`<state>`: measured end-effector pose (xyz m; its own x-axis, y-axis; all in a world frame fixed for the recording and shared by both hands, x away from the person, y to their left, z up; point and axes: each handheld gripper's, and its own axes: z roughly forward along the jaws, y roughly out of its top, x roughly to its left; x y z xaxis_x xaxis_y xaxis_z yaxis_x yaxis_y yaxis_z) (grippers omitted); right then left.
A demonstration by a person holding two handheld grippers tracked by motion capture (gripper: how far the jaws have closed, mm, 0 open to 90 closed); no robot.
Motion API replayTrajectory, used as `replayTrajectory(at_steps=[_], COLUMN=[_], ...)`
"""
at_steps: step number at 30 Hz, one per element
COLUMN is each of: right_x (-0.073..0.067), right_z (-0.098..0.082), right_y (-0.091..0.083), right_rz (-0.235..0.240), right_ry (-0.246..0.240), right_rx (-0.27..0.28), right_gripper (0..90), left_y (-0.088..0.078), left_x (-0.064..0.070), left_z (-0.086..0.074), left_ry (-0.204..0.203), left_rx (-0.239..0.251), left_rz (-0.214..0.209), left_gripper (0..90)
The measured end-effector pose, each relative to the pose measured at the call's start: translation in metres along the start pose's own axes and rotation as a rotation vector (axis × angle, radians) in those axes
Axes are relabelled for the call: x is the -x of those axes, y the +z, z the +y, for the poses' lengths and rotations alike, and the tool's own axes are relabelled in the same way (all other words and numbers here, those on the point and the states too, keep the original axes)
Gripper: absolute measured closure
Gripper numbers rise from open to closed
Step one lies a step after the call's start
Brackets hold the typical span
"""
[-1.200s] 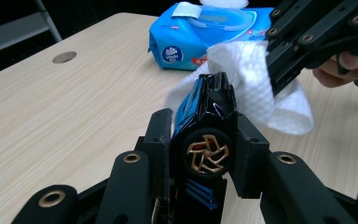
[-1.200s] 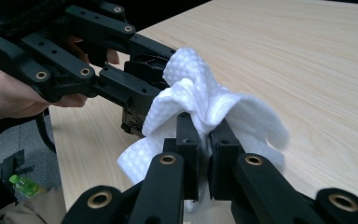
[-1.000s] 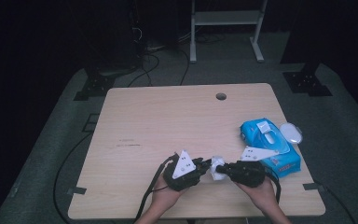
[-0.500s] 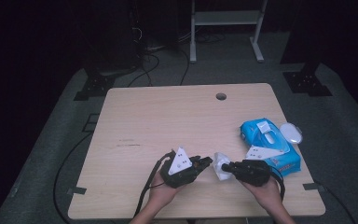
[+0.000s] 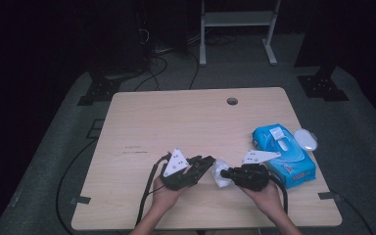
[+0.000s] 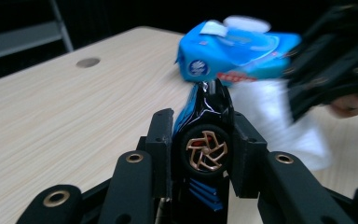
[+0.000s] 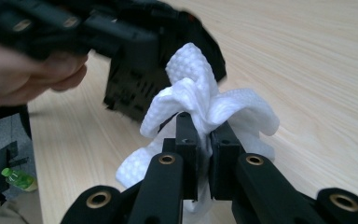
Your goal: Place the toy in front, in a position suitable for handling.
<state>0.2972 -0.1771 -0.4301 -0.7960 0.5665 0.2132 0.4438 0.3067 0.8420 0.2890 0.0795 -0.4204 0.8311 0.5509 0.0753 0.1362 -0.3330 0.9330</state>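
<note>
Clearly the step in hand is wiping the toy car (image 6: 204,140) with the wet wipe (image 7: 200,107), low at the near edge of the worktop (image 5: 176,122). The left claw (image 5: 201,165) is clamped on the car, its pads pressing both flanks with a bronze-spoked wheel facing that claw's camera. The right claw (image 5: 227,173) is pinched tight on the bunched wipe, a fold rising above its tips. Car and wipe meet between the two claws, just above the wood.

To do it well, I would judge: keep the car steady and let the wipe travel, using the loose fold and not the hard tips, then turn the car to reach the clamped flanks.

Counting outward: one car, one wipe in use, two claws. Farther right lies one blue wipes pack (image 5: 285,154), with one white oval lid (image 5: 305,139) just beside it; beyond, one round hole (image 5: 232,101) in the worktop.
</note>
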Motion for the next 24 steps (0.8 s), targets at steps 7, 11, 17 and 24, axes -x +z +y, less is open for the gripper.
replayTrajectory(at_steps=[7,11,17,24], right_x=[0.000,0.003,0.012,0.026], right_z=[-0.002,-0.008,-0.018,-0.026], right_y=[0.003,0.003,0.001,-0.014], right_rz=[0.004,0.006,0.017,-0.037], right_ry=[0.012,0.034,0.092,0.126], right_rx=[-0.020,-0.031,-0.031,-0.034], right_gripper=[84.1,84.2,84.3,84.3], left_y=[0.004,0.009,0.018,0.036], left_x=[0.007,0.013,0.017,0.023], left_z=[0.001,0.001,0.003,0.013], left_ry=[-0.017,-0.030,0.001,0.100], left_rx=[0.001,-0.014,-0.112,-0.260], left_rz=[-0.062,-0.086,-0.089,-0.006], left_gripper=[63.9,63.2,65.5,65.7])
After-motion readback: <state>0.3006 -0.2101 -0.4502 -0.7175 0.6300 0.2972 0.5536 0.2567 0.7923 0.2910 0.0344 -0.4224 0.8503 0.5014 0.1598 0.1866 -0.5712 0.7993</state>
